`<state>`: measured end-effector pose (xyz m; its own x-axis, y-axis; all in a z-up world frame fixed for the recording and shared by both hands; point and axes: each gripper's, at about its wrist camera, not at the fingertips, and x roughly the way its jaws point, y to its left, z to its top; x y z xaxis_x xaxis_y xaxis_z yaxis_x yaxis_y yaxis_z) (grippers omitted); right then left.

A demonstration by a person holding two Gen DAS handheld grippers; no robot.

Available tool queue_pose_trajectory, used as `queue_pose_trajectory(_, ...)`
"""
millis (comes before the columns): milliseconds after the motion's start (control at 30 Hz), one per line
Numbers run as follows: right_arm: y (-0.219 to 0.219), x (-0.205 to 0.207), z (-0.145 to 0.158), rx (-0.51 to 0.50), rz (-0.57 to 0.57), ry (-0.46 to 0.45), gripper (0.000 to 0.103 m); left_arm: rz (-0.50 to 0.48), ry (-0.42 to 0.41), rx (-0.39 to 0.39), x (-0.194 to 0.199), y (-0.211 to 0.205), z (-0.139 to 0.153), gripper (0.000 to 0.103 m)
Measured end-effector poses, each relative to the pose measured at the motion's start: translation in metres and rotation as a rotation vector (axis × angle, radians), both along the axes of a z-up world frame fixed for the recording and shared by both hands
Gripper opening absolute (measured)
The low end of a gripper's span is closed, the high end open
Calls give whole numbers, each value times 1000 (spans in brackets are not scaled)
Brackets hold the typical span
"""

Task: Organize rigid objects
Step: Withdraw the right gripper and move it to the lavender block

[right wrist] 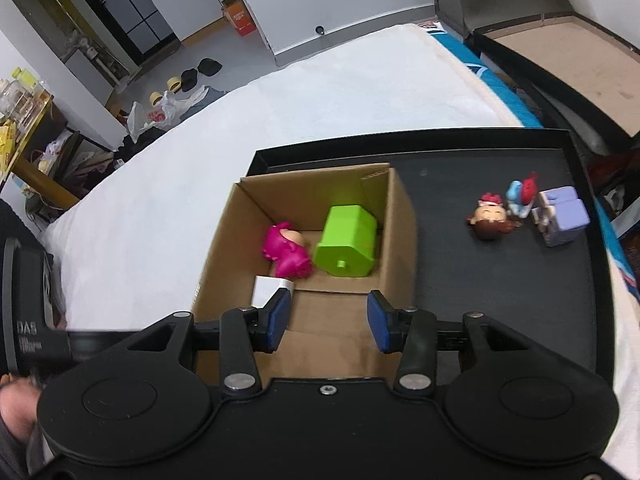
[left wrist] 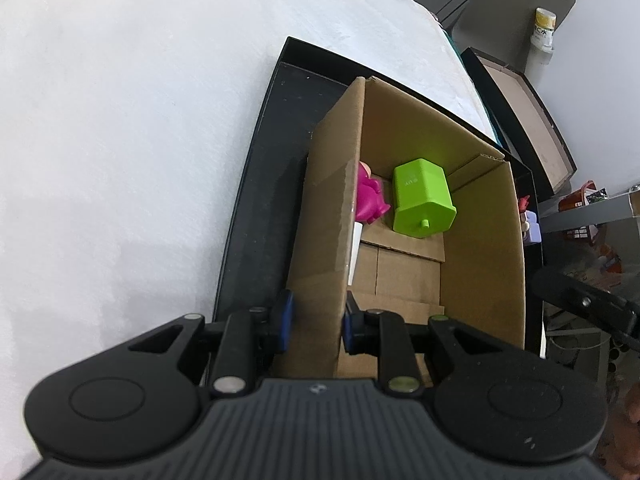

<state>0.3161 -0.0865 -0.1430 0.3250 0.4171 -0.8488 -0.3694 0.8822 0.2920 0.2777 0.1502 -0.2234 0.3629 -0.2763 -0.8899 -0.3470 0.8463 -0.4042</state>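
We are gripping the left wall of the open brown cardboard box [left wrist: 404, 208] with our left gripper [left wrist: 314, 320], pads straddling it. Our right gripper [right wrist: 327, 322] is hovering spread and empty above the box, which is sitting on the black tray [right wrist: 500, 280] and holding a lime-green plastic block [right wrist: 346, 246] beside a magenta figurine [right wrist: 286, 250].

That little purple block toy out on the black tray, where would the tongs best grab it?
Probably from above, across its two flat side faces. The purple block toy sits on the black tray with open space to its right; the doll figures crowd its left, so the right tongs, empty and open, should keep clear of them.
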Motion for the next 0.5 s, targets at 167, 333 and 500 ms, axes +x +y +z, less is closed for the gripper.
queue_pose_trajectory(167, -20, -2, 3, -16, -10, -18, 45, 10, 5, 8, 2, -2, 0, 22)
queue_pose_trajectory(333, -43, -1, 2, -27, -34, -25, 47, 6, 7, 27, 3, -6, 2, 22)
queue_pose_trajectory(500, -68, 3, 3, -27, -65, -39, 49, 10, 7, 37, 2, -8, 1, 22)
